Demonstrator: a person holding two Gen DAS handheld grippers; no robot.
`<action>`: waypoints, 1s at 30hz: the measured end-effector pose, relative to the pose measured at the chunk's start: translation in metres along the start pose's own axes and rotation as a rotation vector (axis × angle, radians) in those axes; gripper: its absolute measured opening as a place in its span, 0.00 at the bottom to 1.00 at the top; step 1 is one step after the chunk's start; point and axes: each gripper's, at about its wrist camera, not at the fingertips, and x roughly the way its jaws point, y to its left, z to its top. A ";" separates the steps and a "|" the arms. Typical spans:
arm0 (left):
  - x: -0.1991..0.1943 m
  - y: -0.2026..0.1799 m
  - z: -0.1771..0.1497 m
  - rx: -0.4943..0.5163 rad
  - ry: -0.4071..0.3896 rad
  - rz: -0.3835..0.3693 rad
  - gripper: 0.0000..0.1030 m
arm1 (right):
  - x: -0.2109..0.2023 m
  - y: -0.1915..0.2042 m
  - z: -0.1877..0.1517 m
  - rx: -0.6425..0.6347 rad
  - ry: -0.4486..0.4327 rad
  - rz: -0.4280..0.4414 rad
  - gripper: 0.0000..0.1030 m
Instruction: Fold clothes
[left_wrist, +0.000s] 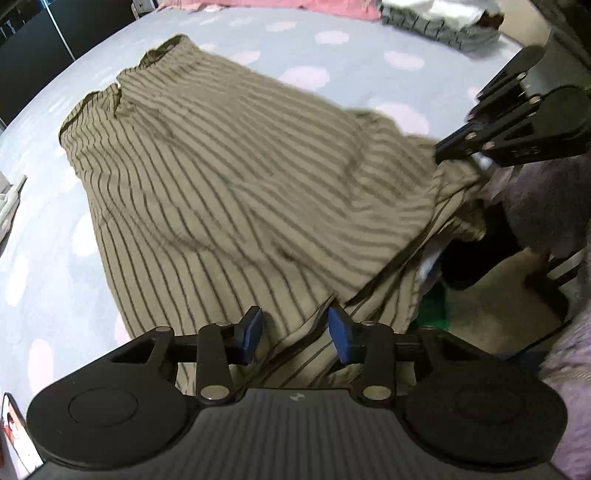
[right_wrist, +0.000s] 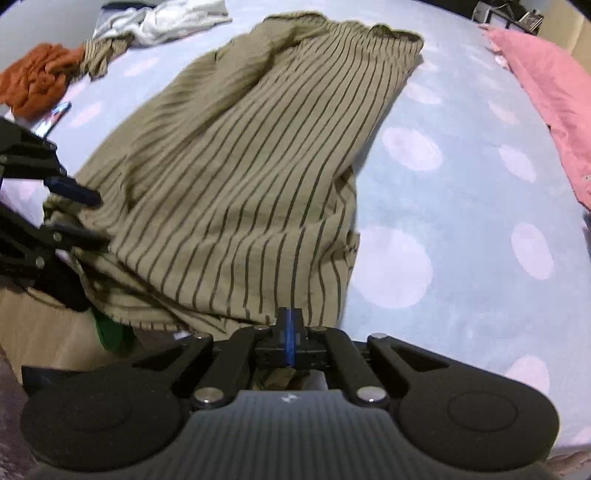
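An olive striped garment (left_wrist: 221, 177) lies spread across the blue dotted bedsheet (left_wrist: 332, 55), its near edge hanging off the bed's side. My left gripper (left_wrist: 295, 332) is open at that near hem, with the cloth lying between its blue pads (left_wrist: 251, 332), which do not press on it. My right gripper (right_wrist: 291, 332) is shut on the garment's (right_wrist: 240, 166) near hem, pads tight together, with a bit of cloth showing behind them. From the left wrist, the right gripper (left_wrist: 443, 151) pinches the garment's right corner. From the right wrist, the left gripper (right_wrist: 86, 216) sits open at the left edge.
A pink cloth (right_wrist: 554, 92) lies along the far side of the bed. A folded striped pile (left_wrist: 439, 29) sits in the back corner. An orange garment (right_wrist: 37, 81), a white one (right_wrist: 162, 18) and a phone (right_wrist: 51, 118) lie to the left. The floor (left_wrist: 498, 288) is below the bed's edge.
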 end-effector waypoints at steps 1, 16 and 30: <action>-0.002 -0.001 0.001 0.000 -0.006 -0.005 0.37 | -0.003 -0.003 0.000 0.017 -0.015 0.004 0.05; 0.022 -0.002 0.017 -0.062 0.009 -0.088 0.37 | 0.027 -0.015 0.049 0.063 -0.148 0.016 0.33; 0.041 0.007 0.016 -0.097 0.021 -0.136 0.39 | 0.047 -0.041 0.051 0.212 -0.124 0.049 0.06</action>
